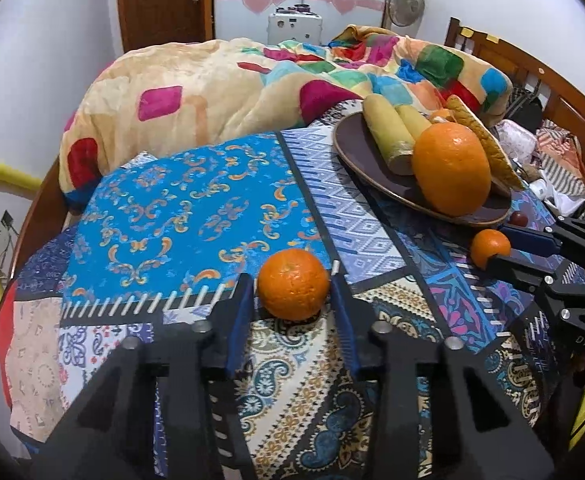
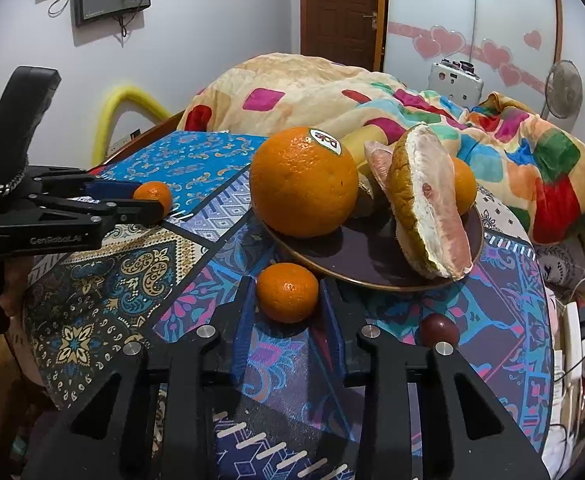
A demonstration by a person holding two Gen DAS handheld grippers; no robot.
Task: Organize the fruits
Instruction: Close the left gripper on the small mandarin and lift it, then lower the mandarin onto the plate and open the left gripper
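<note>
My left gripper (image 1: 293, 280) clasps one small round orange mandarin (image 1: 293, 283); my right gripper (image 2: 287, 292) clasps another small round orange mandarin (image 2: 287, 292) beside the dark round plate (image 2: 356, 270)

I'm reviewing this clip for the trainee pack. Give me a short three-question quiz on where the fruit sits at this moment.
1. True or false: the large orange lies on the dark plate.
2. What sits between the fingers of the right gripper? A a lemon; B a mandarin; C an apple.
3. How many fruits lie on the patterned cloth, off the plate?

Key
1. True.
2. B, the right-hand mandarin.
3. Three: the right-hand mandarin, the left-hand mandarin between the fingers of the left gripper, and a small dark red fruit.
</note>
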